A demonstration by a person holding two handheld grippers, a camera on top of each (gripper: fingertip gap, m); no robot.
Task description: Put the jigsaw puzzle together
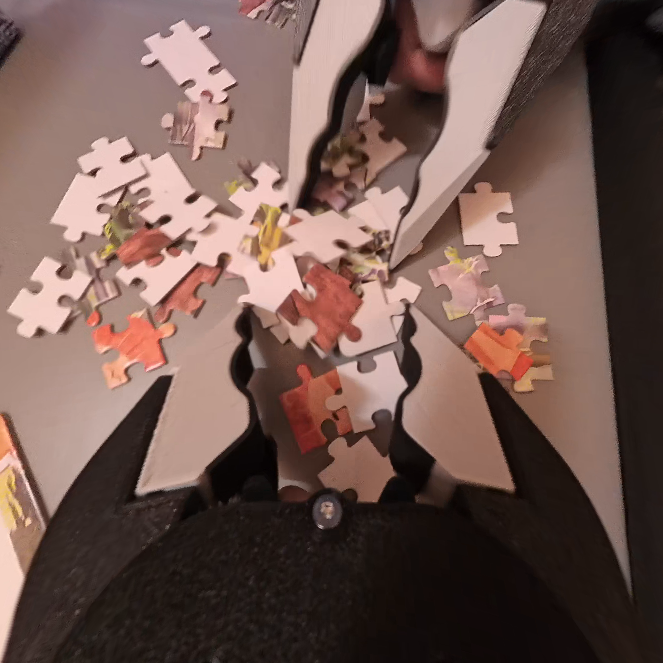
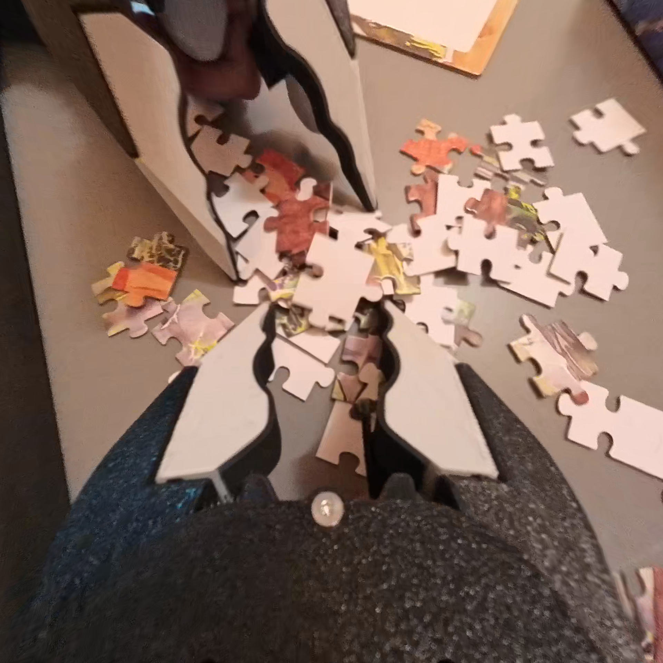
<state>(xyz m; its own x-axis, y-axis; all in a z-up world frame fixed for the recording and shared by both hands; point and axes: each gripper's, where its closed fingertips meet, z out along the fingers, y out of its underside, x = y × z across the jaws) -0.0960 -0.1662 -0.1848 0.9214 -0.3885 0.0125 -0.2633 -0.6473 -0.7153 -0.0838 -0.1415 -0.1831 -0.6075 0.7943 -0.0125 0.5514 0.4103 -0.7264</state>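
A loose pile of jigsaw pieces (image 1: 269,251) lies on the grey table, many face down and white, some showing brown, orange, yellow and lilac. My left gripper (image 1: 326,315) is open, its tips at the near edge of the pile beside a brown piece (image 1: 330,301); an orange piece (image 1: 312,405) lies on the table between its fingers. My right gripper (image 2: 326,306) is open at the opposite side of the pile (image 2: 341,265), over white and lilac pieces. The two grippers face each other: the right one (image 1: 348,231) and the left one (image 2: 301,242) show in each other's views. Neither grips a piece.
A puzzle board with an orange border (image 2: 430,36) lies beyond the pile, and its edge shows in the left wrist view (image 1: 14,484). Single pieces lie scattered around, such as an orange one (image 1: 132,341) and a lilac one (image 1: 466,283). A dark table edge (image 1: 628,323) runs along one side. The tips of both grippers are at nearly the same place.
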